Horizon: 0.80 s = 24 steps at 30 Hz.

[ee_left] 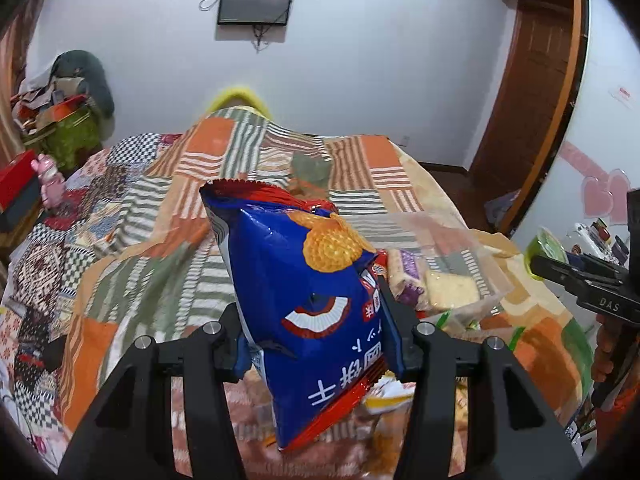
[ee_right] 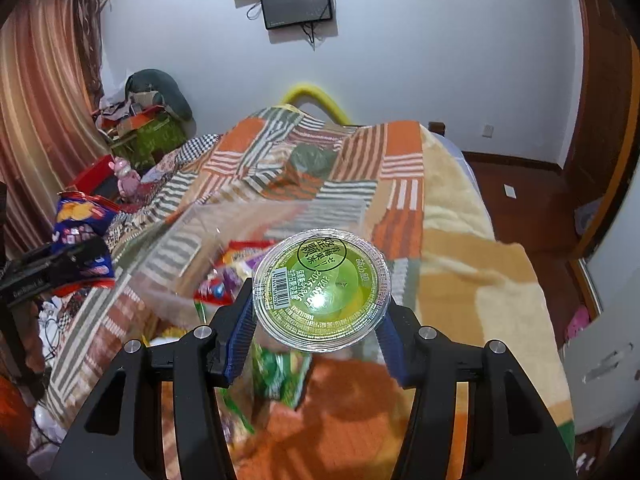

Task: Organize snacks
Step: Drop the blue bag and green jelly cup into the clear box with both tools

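Observation:
A blue snack bag with a red crimped top and a biscuit picture stands up between the fingers of my left gripper, which is shut on it above the bed. My right gripper is shut on a green jelly cup, its round printed lid facing the camera. The right gripper shows at the right edge of the left wrist view with the green cup at its tip. The left gripper and its blue bag appear at the left of the right wrist view. A clear plastic bin below holds several snack packets.
A patchwork blanket covers the bed. A pink toy and a red box sit at the left. Clutter is piled in the far left corner. A wooden door stands at the right, screens hang on the wall.

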Tool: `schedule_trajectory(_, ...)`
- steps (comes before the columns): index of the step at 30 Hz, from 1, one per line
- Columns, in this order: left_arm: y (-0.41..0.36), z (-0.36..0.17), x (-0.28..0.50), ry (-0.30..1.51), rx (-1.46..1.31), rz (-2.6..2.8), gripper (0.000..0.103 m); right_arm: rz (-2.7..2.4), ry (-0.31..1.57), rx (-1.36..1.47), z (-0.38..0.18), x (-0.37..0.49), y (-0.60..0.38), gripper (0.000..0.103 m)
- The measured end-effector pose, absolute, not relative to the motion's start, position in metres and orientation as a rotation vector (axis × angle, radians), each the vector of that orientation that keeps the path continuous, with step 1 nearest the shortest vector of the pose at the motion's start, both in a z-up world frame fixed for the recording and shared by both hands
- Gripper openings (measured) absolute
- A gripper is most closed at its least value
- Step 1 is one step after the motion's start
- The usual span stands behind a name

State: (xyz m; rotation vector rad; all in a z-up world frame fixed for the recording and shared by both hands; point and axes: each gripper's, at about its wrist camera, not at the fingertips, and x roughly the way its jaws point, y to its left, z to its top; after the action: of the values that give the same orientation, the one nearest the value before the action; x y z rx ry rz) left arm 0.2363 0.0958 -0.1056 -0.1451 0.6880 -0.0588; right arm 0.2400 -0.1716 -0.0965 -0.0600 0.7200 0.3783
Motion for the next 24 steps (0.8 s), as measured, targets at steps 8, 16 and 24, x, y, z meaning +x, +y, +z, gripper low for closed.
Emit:
schedule_trajectory(8, 0.079, -0.120, 0.275, 0.717, -0.131, -0.092, 0.051, 0.412, 0.746, -0.084, -0.113, 0.267, -0.146, 0.051)
schedule_trajectory(16, 0.058, -0.147, 0.310, 0.771, -0.102, -0.107, 0.051, 0.423, 0.820, -0.100, -0.139, 0.289, -0.130, 0.051)
schedule_trajectory(24, 0.059, -0.155, 0.314, 0.793, -0.108, -0.097, 0.057, 0.429, 0.838, -0.085, -0.139, 0.286, -0.134, 0.056)
